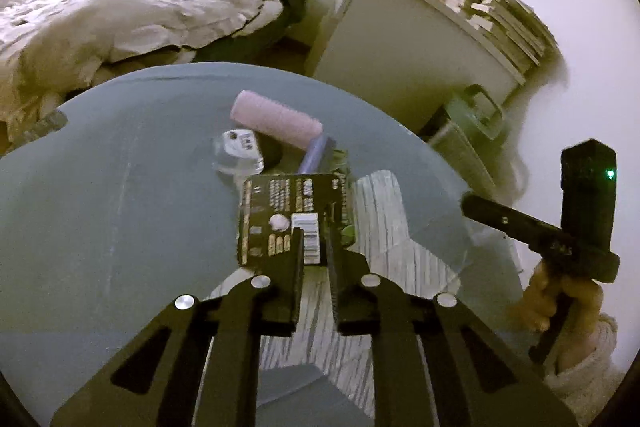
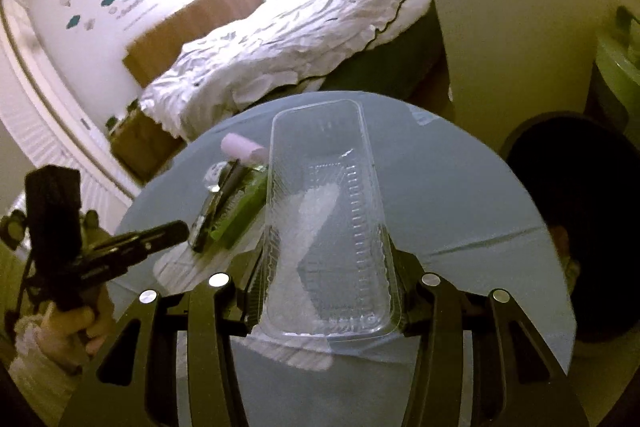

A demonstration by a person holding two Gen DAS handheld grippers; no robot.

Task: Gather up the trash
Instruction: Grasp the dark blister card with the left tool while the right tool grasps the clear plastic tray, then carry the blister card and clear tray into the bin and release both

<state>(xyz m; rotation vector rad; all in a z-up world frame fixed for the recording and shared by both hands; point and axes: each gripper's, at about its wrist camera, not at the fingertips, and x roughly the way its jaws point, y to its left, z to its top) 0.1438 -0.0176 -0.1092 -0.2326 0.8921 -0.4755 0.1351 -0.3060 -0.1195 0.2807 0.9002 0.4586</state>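
Observation:
A flat black box [image 1: 280,203] with a barcode and green side sits over the round blue-grey table [image 1: 100,187]. My left gripper [image 1: 314,239] is shut on its near edge. In the right wrist view the same box [image 2: 228,215] appears edge-on, left of a long clear plastic tray [image 2: 328,227]. My right gripper [image 2: 328,275] is shut on that tray's near end, with the fingertips hidden behind its sides. A pink roller [image 1: 276,119] with a purple handle and a crumpled clear plastic piece [image 1: 240,151] lie behind the box.
A bed with a white duvet [image 1: 120,11] stands beyond the table. A white cabinet [image 1: 400,59] topped with books and plush toys is at the back right, with a green bin [image 1: 476,119] beside it. A dark round bin [image 2: 572,219] stands right of the table.

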